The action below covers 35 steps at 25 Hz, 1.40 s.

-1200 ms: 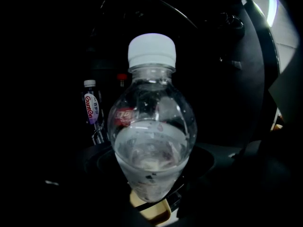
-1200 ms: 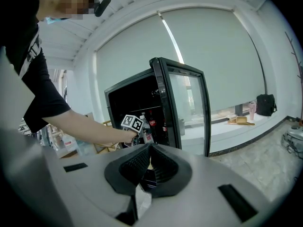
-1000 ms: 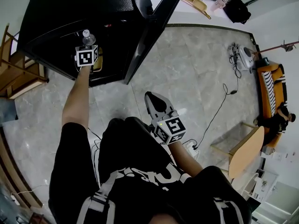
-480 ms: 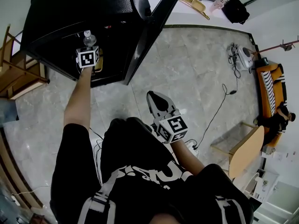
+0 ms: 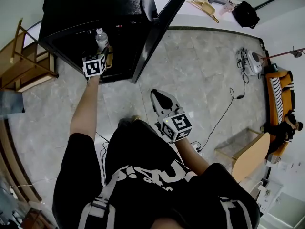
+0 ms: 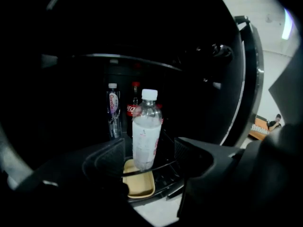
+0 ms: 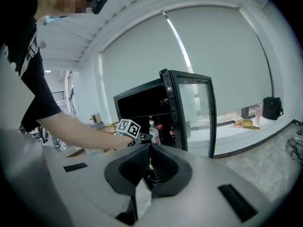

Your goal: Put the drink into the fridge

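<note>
- Grey tiled floor (image 5: pixel 200 70); black fridge (image 5: pixel 95 8), door (image 5: pixel 164 18) open.
- Drink bottle (image 6: pixel 145 134) upright on fridge shelf; cola bottle (image 6: pixel 134 109) and purple-labelled bottle (image 6: pixel 112 109) behind.
- Left gripper (image 6: pixel 150 156): jaws wide apart, not touching the drink bottle.
- Right gripper (image 7: pixel 150 151): jaws closed, empty.

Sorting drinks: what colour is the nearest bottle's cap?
White cap, clearest in the left gripper view.

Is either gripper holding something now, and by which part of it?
Nothing is held. The left gripper is open, its jaws apart and clear of the bottle, which stands alone in the fridge. The right gripper is shut on nothing.
</note>
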Each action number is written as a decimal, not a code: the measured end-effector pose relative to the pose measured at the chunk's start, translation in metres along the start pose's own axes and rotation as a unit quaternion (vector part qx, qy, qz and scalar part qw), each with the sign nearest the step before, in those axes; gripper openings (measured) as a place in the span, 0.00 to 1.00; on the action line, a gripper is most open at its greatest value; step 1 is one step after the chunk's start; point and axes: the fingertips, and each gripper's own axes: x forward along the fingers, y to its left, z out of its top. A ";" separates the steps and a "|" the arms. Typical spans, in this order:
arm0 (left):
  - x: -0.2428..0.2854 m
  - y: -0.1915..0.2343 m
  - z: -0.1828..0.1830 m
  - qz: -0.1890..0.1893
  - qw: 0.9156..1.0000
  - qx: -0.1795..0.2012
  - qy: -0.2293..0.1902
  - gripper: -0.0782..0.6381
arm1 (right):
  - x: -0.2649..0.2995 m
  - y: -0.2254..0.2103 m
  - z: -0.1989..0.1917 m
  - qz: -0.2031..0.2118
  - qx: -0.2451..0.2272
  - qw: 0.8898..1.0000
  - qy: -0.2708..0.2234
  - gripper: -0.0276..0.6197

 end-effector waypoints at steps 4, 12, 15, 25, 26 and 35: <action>-0.042 -0.012 -0.001 -0.008 1.000 -0.020 -0.005 0.55 | -0.006 0.011 0.017 0.020 -0.008 1.000 -0.002 0.08; -0.127 -0.021 0.021 -0.013 0.998 -0.058 -0.015 0.55 | -0.011 0.029 0.048 0.045 -0.018 0.999 -0.005 0.08; -0.161 -0.022 0.031 -0.004 0.998 -0.065 -0.027 0.55 | -0.012 0.040 0.051 0.059 -0.016 0.998 0.004 0.08; -0.246 -0.042 0.030 -0.018 0.993 -0.115 -0.036 0.51 | -0.002 0.056 0.055 0.091 -0.018 0.996 -0.012 0.08; -0.253 -0.044 0.031 -0.021 0.992 -0.117 -0.039 0.48 | -0.003 0.055 0.055 0.092 -0.017 0.996 -0.013 0.08; -0.316 -0.077 0.048 -0.052 0.990 -0.105 -0.082 0.19 | -0.015 0.050 0.054 0.091 -0.003 0.996 -0.008 0.08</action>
